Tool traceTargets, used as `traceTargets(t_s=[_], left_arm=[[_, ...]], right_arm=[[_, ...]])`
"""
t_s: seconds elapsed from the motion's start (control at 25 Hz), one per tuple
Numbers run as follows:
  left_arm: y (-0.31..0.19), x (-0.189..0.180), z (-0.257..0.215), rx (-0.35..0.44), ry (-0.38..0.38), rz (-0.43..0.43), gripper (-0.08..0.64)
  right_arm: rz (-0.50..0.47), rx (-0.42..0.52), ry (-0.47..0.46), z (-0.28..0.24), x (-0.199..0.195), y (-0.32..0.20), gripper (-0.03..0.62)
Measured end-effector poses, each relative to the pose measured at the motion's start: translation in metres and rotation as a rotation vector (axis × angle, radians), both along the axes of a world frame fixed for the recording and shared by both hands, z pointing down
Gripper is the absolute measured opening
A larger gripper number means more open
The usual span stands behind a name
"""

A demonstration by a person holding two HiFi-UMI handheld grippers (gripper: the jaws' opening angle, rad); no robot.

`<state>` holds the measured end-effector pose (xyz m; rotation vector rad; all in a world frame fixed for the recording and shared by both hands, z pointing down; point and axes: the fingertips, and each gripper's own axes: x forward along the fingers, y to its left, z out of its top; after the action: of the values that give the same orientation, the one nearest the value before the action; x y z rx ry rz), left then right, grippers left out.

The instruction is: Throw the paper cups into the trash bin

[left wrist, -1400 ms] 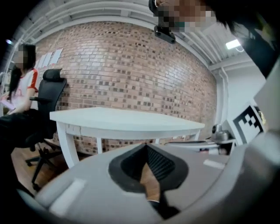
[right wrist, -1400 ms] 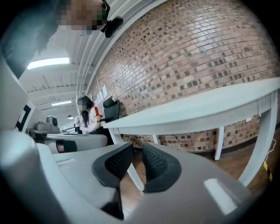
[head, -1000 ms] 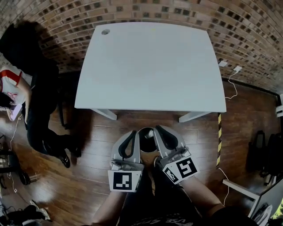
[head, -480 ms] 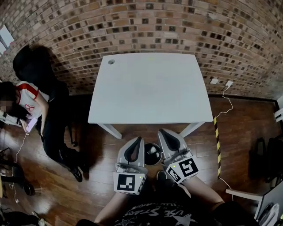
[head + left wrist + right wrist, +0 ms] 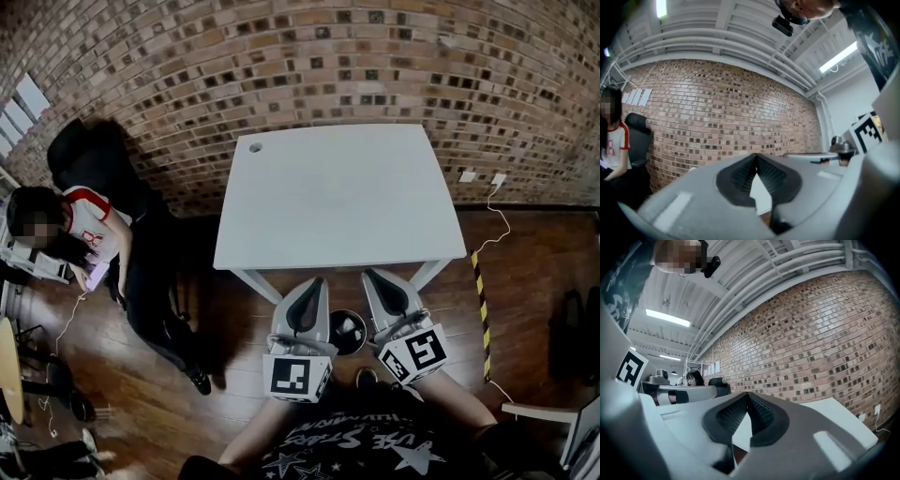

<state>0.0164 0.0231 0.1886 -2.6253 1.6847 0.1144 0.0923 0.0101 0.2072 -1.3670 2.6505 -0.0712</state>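
Nearest the camera, the left claw [image 5: 313, 283] and the right claw [image 5: 374, 276] are held side by side above the brown wooden floor [image 5: 225, 394]. The small round black trash bin [image 5: 347, 332] stands on the floor between them, the left claw just to its left and the right claw just to its right. In the left gripper view the left claw [image 5: 756, 155] is clenched, its ribbed black pads meeting at the tips. The right claw [image 5: 747, 393] is clenched tip to tip as well. Something pale shows inside the bin, but it is too small to tell whether it is a paper cup. Just beyond the bin stands the white rectangular surface [image 5: 337, 197]. Well to the bin's left a person in a red and white shirt [image 5: 86, 232] sits. Behind the surface, farthest from the bin, rises the brown brick wall [image 5: 281, 56].
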Motion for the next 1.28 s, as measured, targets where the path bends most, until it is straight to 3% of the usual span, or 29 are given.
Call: traceTargets(t_s=[0.48,0.96,1.28], left_arm=[[0.002,0.004,0.011,-0.022,-0.015,0.018,0.005],[0.005,0.001,0.007,-0.009,-0.024,0.026,0.005],[-0.005,-0.016,0.003,-0.015,-0.004,-0.017,0.005]], right_arm=[[-0.01,-0.028,0.037,0.016,-0.015,0.004,0.006],[-0.02,0.01,0.074,0.01,-0.019,0.011,0.006],[-0.02,0.022,0.091,0.01,-0.024,0.009,0.006]])
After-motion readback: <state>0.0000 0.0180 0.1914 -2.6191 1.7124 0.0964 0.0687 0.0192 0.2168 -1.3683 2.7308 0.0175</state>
